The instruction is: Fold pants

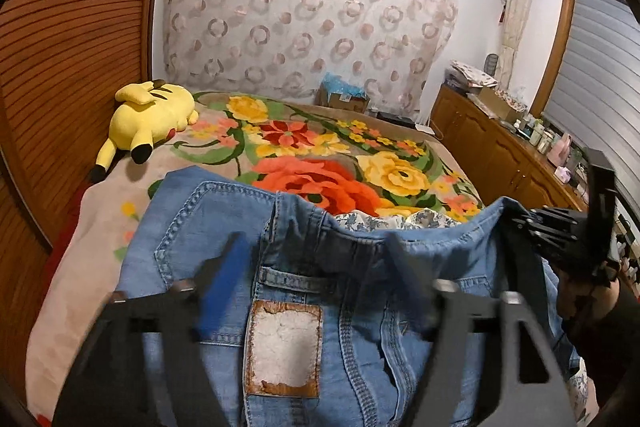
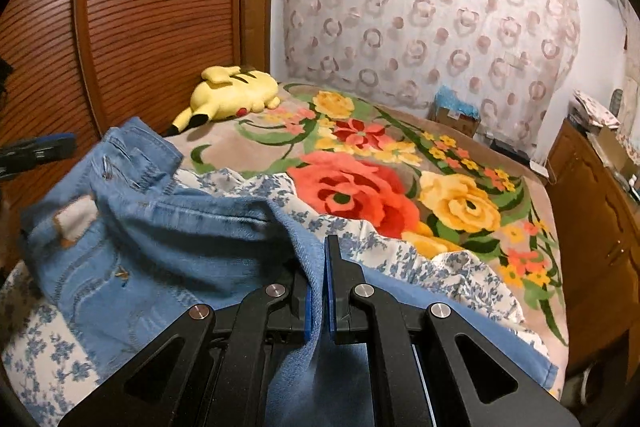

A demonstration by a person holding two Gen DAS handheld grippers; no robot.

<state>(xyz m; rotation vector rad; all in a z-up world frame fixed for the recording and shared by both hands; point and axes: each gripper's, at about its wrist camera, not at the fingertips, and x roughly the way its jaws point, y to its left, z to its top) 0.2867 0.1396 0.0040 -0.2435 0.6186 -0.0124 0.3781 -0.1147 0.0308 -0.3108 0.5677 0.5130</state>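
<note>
We see the jeans (image 1: pixel 320 287) lying on the flowered bed (image 1: pixel 304 147), waistband toward us. Our left tongs (image 1: pixel 316 267) stand wide above the waistband, gripping nothing, while our right tongs (image 2: pixel 323 267) are clamped on a denim edge.

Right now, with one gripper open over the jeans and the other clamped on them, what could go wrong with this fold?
1. The left gripper stands open over the waistband, so only the right gripper holds the jeans; pulling could drag them crooked.
2. The floral cloth lies bunched beneath the jeans and might get caught in the fold.
3. The right pads pinch just a thin fold of denim, which could slip out.
</note>
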